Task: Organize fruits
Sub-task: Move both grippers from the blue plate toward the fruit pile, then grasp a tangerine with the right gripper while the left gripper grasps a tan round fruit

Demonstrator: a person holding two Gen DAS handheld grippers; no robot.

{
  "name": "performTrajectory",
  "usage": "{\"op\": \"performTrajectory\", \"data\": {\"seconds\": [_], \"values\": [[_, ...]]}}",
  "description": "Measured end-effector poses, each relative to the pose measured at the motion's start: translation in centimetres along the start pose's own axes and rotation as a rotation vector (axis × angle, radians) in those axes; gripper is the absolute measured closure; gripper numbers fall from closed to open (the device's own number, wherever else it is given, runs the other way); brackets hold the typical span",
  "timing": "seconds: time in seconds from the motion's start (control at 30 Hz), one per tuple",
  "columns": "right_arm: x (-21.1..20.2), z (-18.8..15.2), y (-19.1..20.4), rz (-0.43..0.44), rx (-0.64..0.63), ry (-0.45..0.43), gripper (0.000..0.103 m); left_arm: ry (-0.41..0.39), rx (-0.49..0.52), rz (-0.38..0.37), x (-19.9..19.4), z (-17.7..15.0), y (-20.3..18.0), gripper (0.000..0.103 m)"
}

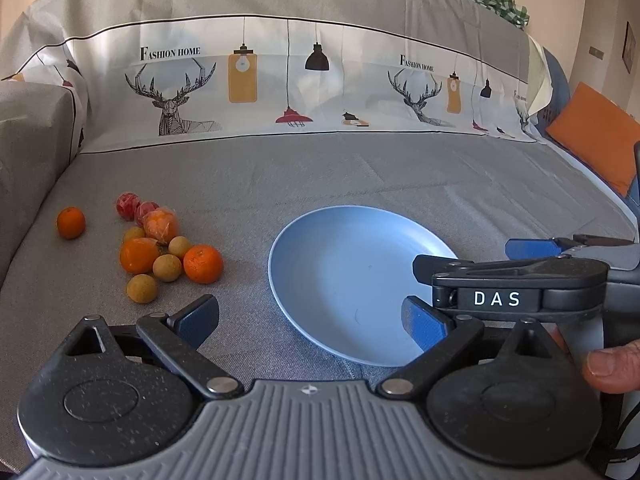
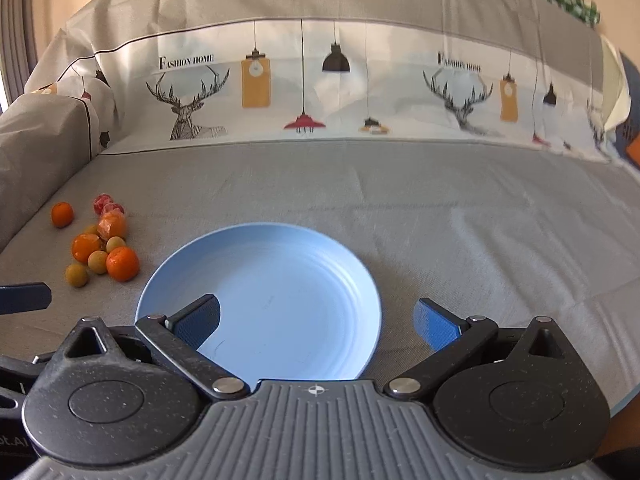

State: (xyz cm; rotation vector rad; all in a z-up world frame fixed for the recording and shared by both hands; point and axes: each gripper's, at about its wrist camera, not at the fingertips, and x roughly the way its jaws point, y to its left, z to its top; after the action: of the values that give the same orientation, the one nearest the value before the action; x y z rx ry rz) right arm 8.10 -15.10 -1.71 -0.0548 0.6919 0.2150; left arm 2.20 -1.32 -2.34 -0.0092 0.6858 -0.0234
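Observation:
An empty light-blue plate (image 1: 344,280) (image 2: 280,280) lies on the grey cloth. To its left sits a cluster of fruit: oranges (image 1: 203,264) (image 2: 122,264), small tan round fruits (image 1: 141,288) (image 2: 77,275), red fruits (image 1: 128,205) (image 2: 103,203), and one orange apart at the far left (image 1: 71,222) (image 2: 62,214). My left gripper (image 1: 310,320) is open and empty, near the plate's front left. My right gripper (image 2: 316,320) is open and empty over the plate's near edge; it also shows in the left wrist view (image 1: 520,272).
The grey cloth (image 2: 440,208) covers a sofa-like seat with a printed backrest (image 2: 320,88) behind and an armrest (image 1: 32,140) at the left. An orange cushion (image 1: 596,136) lies at the far right.

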Motion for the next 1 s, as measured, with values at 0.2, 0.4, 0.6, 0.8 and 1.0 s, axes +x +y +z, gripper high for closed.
{"op": "performTrajectory", "data": {"seconds": [0.2, 0.4, 0.6, 0.8, 1.0], "values": [[0.0, -0.2, -0.1, -0.002, 0.010, 0.004, 0.001, 0.005, -0.010, 0.001, 0.0, -0.1, 0.1, 0.004], [0.0, -0.1, -0.5, -0.004, 0.033, 0.024, 0.007, 0.005, -0.012, 0.000, -0.1, -0.2, 0.1, 0.004], [0.1, -0.1, -0.5, 0.013, 0.036, 0.034, 0.011, 0.005, -0.015, -0.003, -0.1, -0.1, 0.1, 0.004], [0.1, -0.2, -0.3, 0.036, 0.026, 0.037, 0.022, -0.005, -0.019, -0.015, -0.4, 0.0, 0.1, 0.012], [0.1, -0.2, -0.6, 0.075, 0.067, 0.027, 0.060, 0.017, -0.063, -0.083, -1.4, 2.0, 2.0, 0.070]]}}
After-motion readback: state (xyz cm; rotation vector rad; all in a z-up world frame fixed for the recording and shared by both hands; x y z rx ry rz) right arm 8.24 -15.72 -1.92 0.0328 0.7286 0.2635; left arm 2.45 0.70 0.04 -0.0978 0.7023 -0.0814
